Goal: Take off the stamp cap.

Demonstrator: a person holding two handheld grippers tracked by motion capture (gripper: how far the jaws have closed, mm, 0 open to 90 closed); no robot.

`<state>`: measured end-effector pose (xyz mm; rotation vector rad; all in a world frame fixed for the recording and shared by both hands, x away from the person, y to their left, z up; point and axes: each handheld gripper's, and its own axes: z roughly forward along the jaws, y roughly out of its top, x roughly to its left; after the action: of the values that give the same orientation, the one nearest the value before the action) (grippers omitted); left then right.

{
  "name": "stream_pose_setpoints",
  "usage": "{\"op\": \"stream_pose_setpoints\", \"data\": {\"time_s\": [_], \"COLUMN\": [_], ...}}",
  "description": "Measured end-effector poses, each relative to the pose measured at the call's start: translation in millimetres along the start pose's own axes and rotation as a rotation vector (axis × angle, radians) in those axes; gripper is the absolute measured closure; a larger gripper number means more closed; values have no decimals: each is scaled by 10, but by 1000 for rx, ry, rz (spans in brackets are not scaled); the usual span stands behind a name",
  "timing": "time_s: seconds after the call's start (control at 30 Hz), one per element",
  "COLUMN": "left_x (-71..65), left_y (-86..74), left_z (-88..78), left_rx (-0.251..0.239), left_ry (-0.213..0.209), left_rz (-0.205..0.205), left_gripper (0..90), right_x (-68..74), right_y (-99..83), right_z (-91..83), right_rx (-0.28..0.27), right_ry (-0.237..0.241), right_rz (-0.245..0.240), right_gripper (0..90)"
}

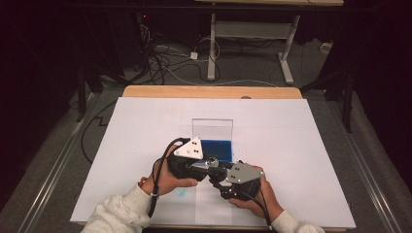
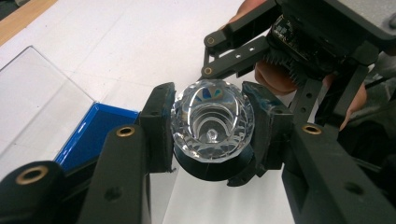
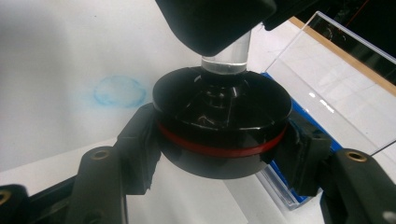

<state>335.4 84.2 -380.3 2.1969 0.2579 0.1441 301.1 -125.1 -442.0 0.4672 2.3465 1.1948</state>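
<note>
The left gripper (image 2: 212, 128) is pinching a clear faceted glass knob (image 2: 212, 121) btw its two pads, held above the white table sheet (image 1: 145, 126). The right gripper (image 3: 219, 140) is clamping a black round base w/ a red ring (image 3: 222, 123), which is touching the knob's stem. Both are sitting just in front of the blue tray (image 1: 218, 149) w/ a clear lid (image 1: 212, 128).

Bright overhead light floods my white worktop (image 1: 145, 145) while the room beyond sits nearly black. The faceted glass (image 2: 212, 119) between my fingers throws glare and rainbow flecks (nearest fingers go soft), and the clear lid (image 3: 336, 88) shows streaky reflections.
</note>
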Motion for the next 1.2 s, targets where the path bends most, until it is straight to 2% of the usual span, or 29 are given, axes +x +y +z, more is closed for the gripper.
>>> {"op": "stream_pose_setpoints", "data": {"time_s": [0.17,0.37,0.43,0.5,0.67,0.73,0.8,0.83,0.87,0.97,1.0,1.2], "left_x": [16,18,15,7,3,-20,-36,-37,-31,-37,-42,-46], "left_y": [-6,-8,-5,7,-3,11,17,19,17,11,13,11], "left_z": [-6,-14,-26,-32,0,-12,-17,-21,-23,-25,-25,-62], "left_rx": [-5,-13,-21,-12,-7,-7,-10,-16,-20,-35,-35,-66], "left_ry": [-27,-39,-39,-36,-32,-22,-13,-7,-11,-7,-5,-2], "left_rz": [3,-1,1,10,6,24,32,28,25,23,26,21], "left_gripper": [552,552,552,553,552,552,552,552,552,552,552,552], "right_x": [-15,-10,-2,8,18,6,-13,-13,-42,-43,-43,-38], "right_y": [-3,0,6,12,3,-2,-10,-10,-32,-40,-48,-39], "right_z": [-15,-36,-44,-56,-33,-33,-23,-23,-22,-20,-15,-53], "right_rx": [-3,-6,-2,-14,11,-2,-26,-26,-47,-56,-67,-92], "right_ry": [29,32,14,7,0,14,55,55,86,91,105,102], "right_rz": [-6,-11,-32,-32,-41,-22,29,29,78,97,120,139], "right_gripper": [388,387,388,388,387,387,387,386,386,385,385,386]}}
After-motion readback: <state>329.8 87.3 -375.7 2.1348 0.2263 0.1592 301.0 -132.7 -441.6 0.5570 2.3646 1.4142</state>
